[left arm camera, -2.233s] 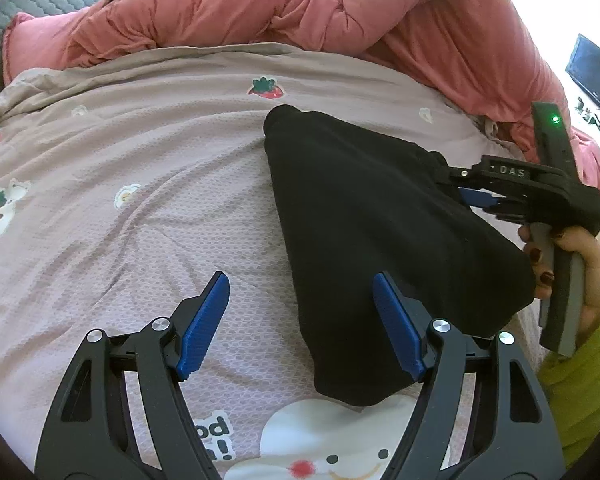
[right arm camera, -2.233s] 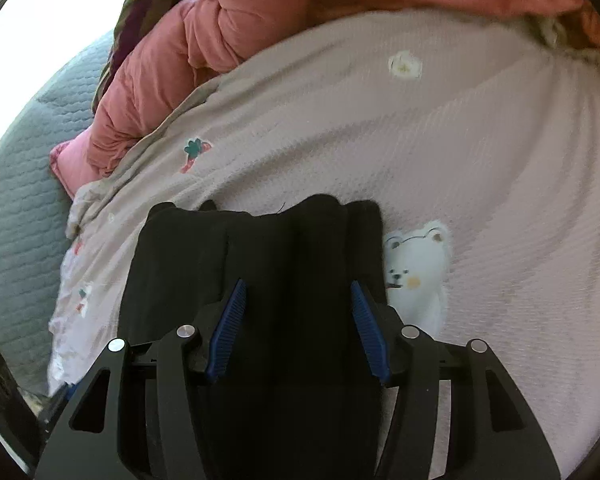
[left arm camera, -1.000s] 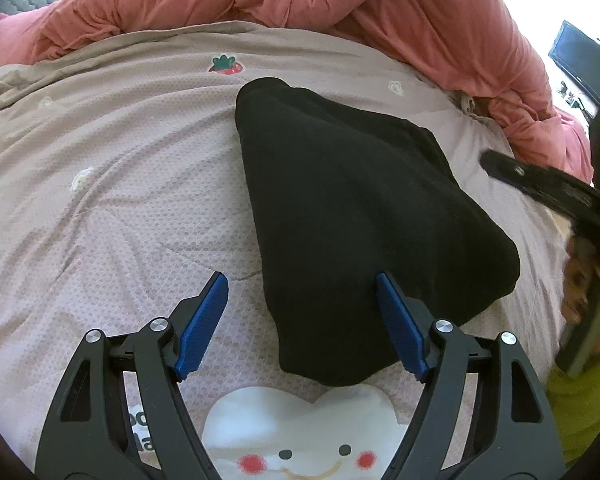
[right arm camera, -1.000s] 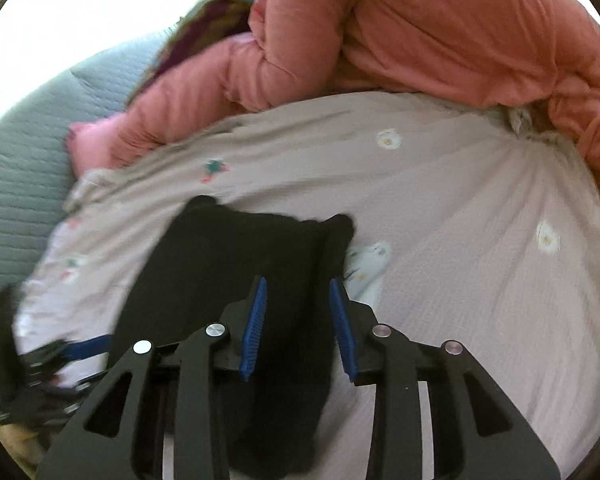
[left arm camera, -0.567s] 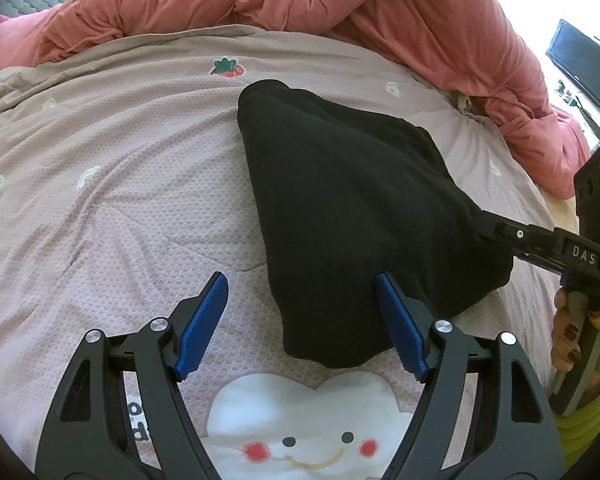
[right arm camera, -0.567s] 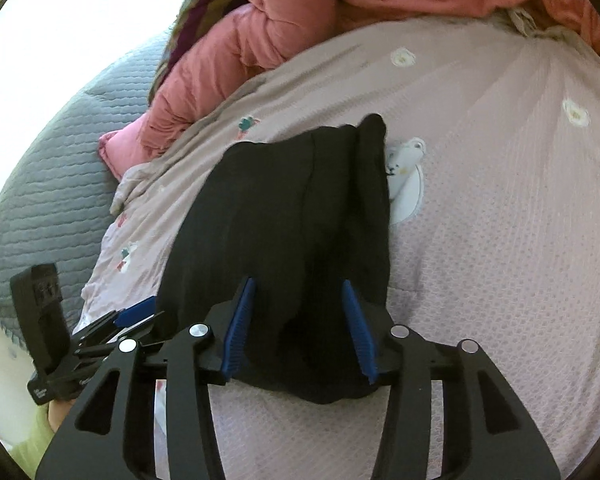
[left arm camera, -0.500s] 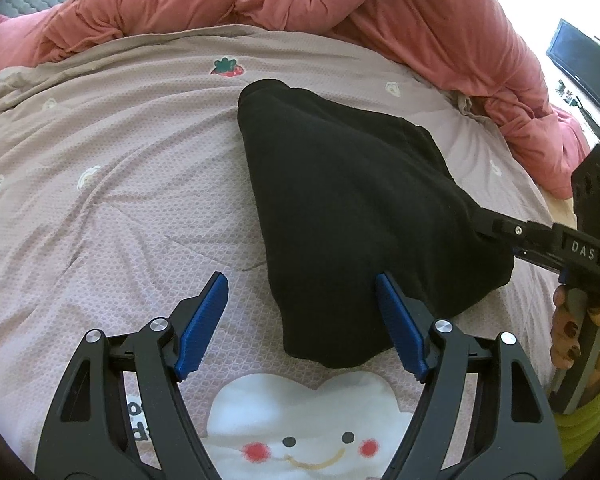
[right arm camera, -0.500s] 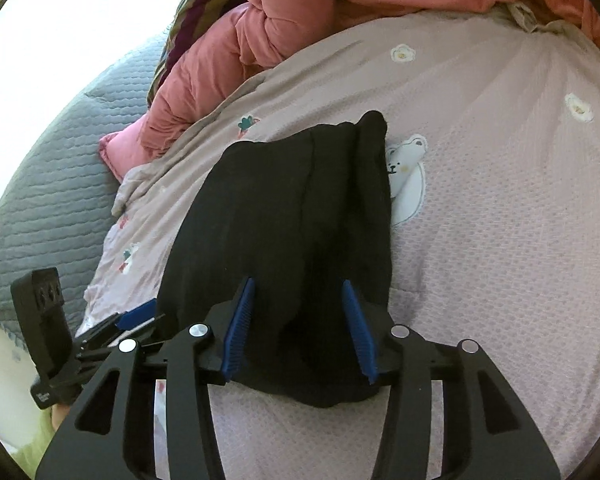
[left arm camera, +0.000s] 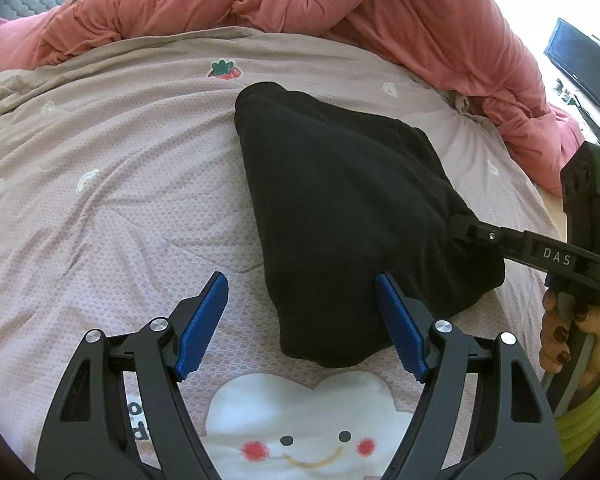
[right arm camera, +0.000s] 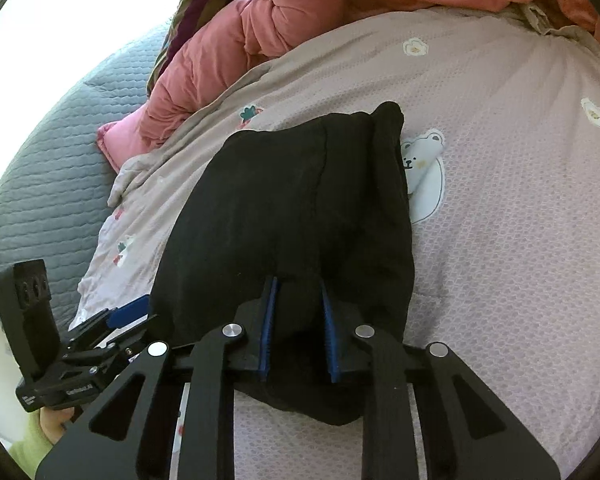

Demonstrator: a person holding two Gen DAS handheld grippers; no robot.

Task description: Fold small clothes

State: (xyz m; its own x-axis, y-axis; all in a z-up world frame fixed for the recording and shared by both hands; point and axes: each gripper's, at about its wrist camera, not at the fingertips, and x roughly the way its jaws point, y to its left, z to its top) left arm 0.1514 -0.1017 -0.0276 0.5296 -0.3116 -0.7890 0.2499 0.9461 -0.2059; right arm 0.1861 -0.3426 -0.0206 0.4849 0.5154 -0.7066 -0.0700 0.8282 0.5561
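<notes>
A folded black garment (left arm camera: 340, 200) (right arm camera: 292, 200) lies on the mauve cartoon-print bedsheet (left arm camera: 120, 180). My left gripper (left arm camera: 300, 280) stands open just above the garment's near left edge, one blue pad over the sheet and the other over the cloth, gripping nothing. It also shows at the lower left of the right wrist view, left gripper (right arm camera: 132, 312). My right gripper (right arm camera: 298, 280) is closing on the garment's near right edge, and a bunch of black cloth is pinched between its pads. From the left wrist view the right gripper (left arm camera: 456, 224) has its tips buried in the cloth.
A rumpled pink duvet (left arm camera: 380, 8) (right arm camera: 260, 32) borders the far side of the sheet. A grey quilted cover (right arm camera: 40, 160) lies to the left. A dark monitor (left arm camera: 580, 64) stands at the far right. A hand (left arm camera: 556, 332) in a green sleeve holds the right gripper.
My right gripper has dropped onto the garment's near right edge, and its jaws have narrowed onto a bunch of the cloth. The left gripper and the garment have kept still.
</notes>
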